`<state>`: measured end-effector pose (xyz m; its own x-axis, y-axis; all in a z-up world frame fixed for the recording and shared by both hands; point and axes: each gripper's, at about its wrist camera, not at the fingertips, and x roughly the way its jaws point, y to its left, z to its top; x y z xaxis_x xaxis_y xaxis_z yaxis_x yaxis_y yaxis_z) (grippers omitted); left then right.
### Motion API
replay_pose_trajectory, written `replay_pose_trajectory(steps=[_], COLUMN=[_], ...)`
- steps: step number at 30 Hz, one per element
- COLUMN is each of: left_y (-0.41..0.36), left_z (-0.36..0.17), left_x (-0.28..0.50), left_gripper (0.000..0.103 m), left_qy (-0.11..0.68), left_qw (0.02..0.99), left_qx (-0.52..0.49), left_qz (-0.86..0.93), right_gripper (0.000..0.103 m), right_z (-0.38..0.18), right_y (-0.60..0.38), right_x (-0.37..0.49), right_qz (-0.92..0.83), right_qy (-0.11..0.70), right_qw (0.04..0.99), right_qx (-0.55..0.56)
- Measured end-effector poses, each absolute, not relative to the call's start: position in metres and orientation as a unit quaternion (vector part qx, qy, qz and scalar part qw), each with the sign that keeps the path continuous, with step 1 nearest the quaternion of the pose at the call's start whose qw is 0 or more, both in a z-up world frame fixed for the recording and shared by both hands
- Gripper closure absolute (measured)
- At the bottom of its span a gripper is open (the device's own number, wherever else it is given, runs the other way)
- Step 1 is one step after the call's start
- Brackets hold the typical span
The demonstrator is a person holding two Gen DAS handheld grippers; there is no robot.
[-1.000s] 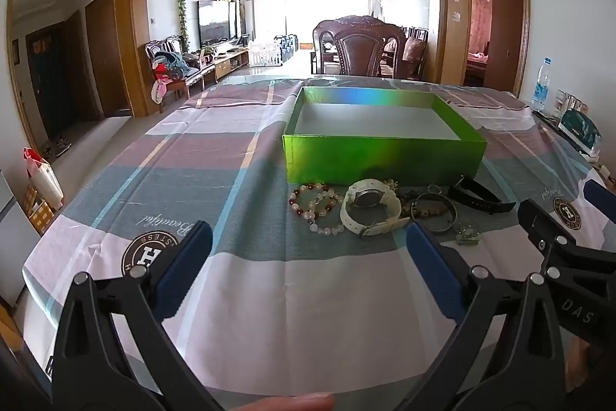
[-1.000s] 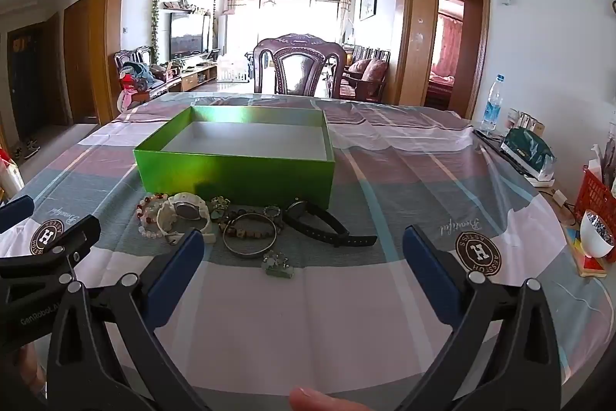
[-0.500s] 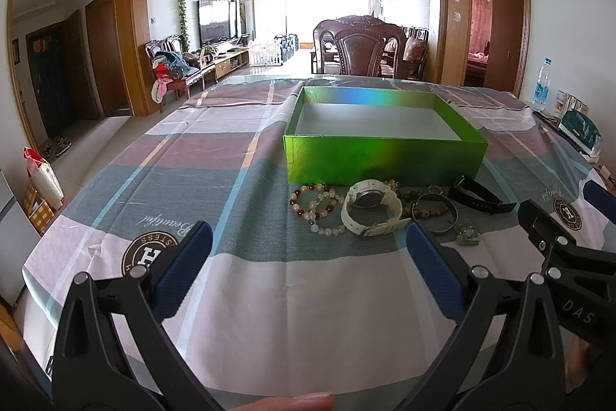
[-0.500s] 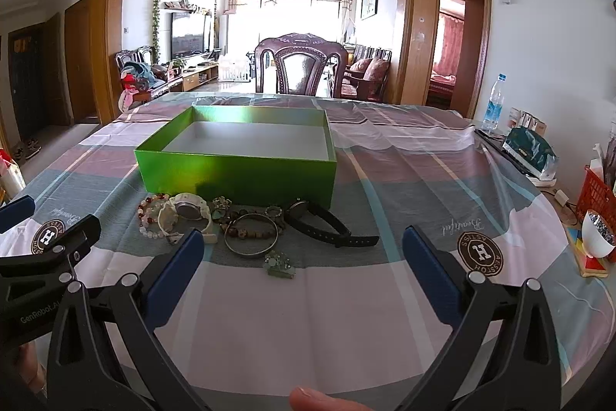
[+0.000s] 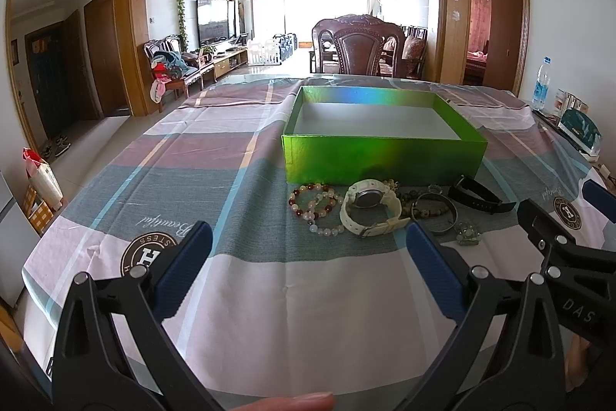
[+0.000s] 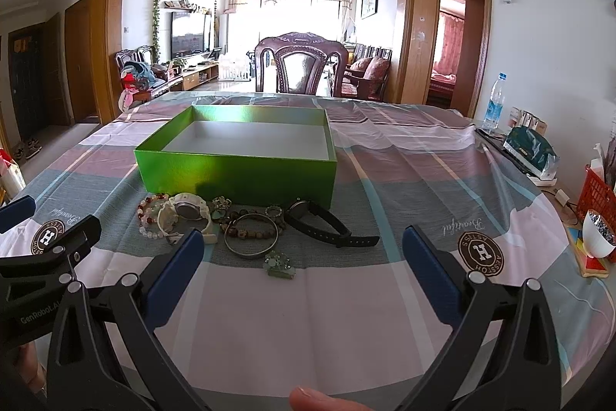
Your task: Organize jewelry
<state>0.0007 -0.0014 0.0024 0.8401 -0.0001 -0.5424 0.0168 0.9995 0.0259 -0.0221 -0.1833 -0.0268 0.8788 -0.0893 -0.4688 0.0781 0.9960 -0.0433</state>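
Lying in a row across the frame's centre, left to right, are a bead bracelet [image 5: 315, 208], white watch [image 5: 367, 208], bangle [image 6: 252, 235] and black watch [image 6: 327, 224], touching the empty green box [image 5: 381, 156] on the worktop. The left gripper [image 5: 308, 257] and right gripper [image 6: 298, 257] hover, fingers apart, equally near.

A shiny green cardboard box [image 5: 381, 156] with a white inside sits on a tabletop cloth [image 5: 238, 156] striped pink, grey-teal and mauve. Nearby: a white plastic watch [image 5: 367, 208], a black strap watch [image 6: 319, 222], red-and-white bead bracelets [image 5: 315, 207].
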Motion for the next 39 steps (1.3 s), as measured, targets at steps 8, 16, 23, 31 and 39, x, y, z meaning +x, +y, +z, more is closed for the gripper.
replay_pose_trajectory(steps=[8, 16, 23, 31, 39], left_y=[-0.0017, -0.0018, -0.0023, -0.0022, -0.0022], left_z=[0.0023, 0.0024, 0.0022, 0.0022, 0.0022], left_x=[0.0006, 0.0009, 0.0015, 0.0018, 0.0018], left_gripper=[0.003, 0.003, 0.003, 0.003, 0.003], left_qy=[0.283, 0.284, 0.285, 0.285, 0.285], left_qw=[0.959, 0.959, 0.958, 0.958, 0.958], left_qx=[0.015, 0.015, 0.015, 0.015, 0.015], left_qz=[-0.004, -0.004, -0.004, -0.004, -0.004], right_gripper=[0.003, 0.003, 0.003, 0.003, 0.003], right_z=[-0.0276, -0.0281, -0.0310, -0.0323, -0.0319], right_y=[-0.1840, -0.1837, -0.1823, -0.1821, -0.1825], right_x=[-0.0219, -0.0218, -0.0211, -0.0210, -0.0213], right_qz=[-0.041, -0.041, -0.041, -0.041, -0.041], right_qy=[0.245, 0.246, 0.248, 0.249, 0.249], right_qw=[0.969, 0.968, 0.968, 0.968, 0.968], right_qx=[-0.012, -0.012, -0.012, -0.011, -0.011])
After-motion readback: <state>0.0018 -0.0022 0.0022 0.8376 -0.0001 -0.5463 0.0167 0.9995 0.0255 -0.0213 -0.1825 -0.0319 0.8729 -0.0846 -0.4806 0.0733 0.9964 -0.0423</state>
